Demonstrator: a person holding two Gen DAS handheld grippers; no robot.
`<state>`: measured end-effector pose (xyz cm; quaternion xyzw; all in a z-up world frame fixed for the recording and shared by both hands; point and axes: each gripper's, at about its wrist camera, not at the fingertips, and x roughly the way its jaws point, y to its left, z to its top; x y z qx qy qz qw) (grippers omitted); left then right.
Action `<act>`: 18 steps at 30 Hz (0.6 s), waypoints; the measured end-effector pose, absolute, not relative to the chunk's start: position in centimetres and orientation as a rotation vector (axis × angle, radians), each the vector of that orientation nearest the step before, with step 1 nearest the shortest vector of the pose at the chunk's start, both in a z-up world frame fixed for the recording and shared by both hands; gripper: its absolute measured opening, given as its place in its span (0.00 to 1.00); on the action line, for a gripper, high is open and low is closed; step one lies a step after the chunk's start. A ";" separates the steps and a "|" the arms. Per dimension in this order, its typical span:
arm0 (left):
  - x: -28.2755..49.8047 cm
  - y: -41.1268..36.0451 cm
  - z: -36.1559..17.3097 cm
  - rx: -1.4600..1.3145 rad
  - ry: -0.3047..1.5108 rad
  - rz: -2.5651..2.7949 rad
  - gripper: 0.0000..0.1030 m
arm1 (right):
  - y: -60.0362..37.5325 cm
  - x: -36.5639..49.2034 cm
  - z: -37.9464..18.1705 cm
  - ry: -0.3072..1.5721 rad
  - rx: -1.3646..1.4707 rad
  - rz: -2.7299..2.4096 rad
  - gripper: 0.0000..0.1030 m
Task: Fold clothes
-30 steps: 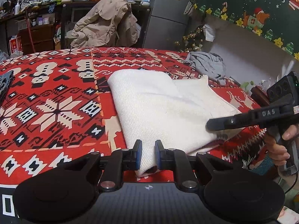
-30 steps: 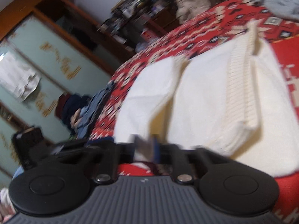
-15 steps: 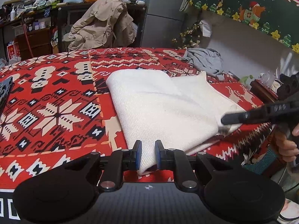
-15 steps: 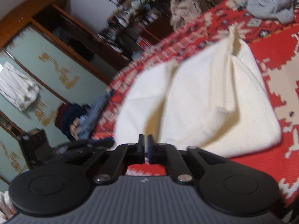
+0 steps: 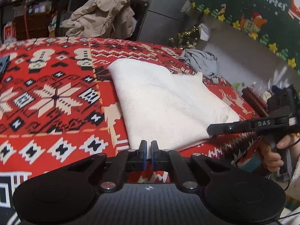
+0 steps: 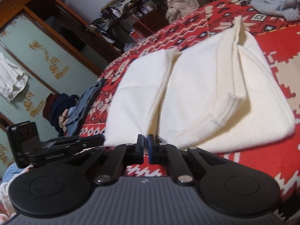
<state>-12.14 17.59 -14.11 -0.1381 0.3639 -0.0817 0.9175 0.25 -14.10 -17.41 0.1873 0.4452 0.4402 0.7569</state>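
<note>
The white sweater [image 5: 165, 101] lay folded in layers near the bed's near edge. The left tool [image 5: 147, 150] pinched its near hem; the right tool [image 6: 145, 146] sat nearly pressed together at the neighbouring corner, its grip unclear. Best to keep both corners level.

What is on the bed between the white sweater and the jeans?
Nothing but bare blanket. In the left wrist view, only its red pattern runs from the white sweater to the jeans at the left edge.
</note>
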 end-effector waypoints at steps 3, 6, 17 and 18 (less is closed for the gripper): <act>-12.4 17.7 -13.0 -0.261 0.724 -0.161 0.04 | -14.2 0.4 -16.9 0.964 0.408 0.941 0.05; -11.4 17.4 -12.1 -0.246 0.689 -0.153 0.05 | -14.4 0.0 -15.2 0.925 0.366 0.908 0.09; -5.8 17.2 -13.3 -0.353 0.669 -0.109 0.07 | -5.2 -2.7 -9.7 0.638 0.083 0.778 0.10; -5.9 17.1 -13.6 -0.351 0.672 -0.109 0.07 | -4.4 -2.6 -10.2 0.652 0.075 0.770 0.10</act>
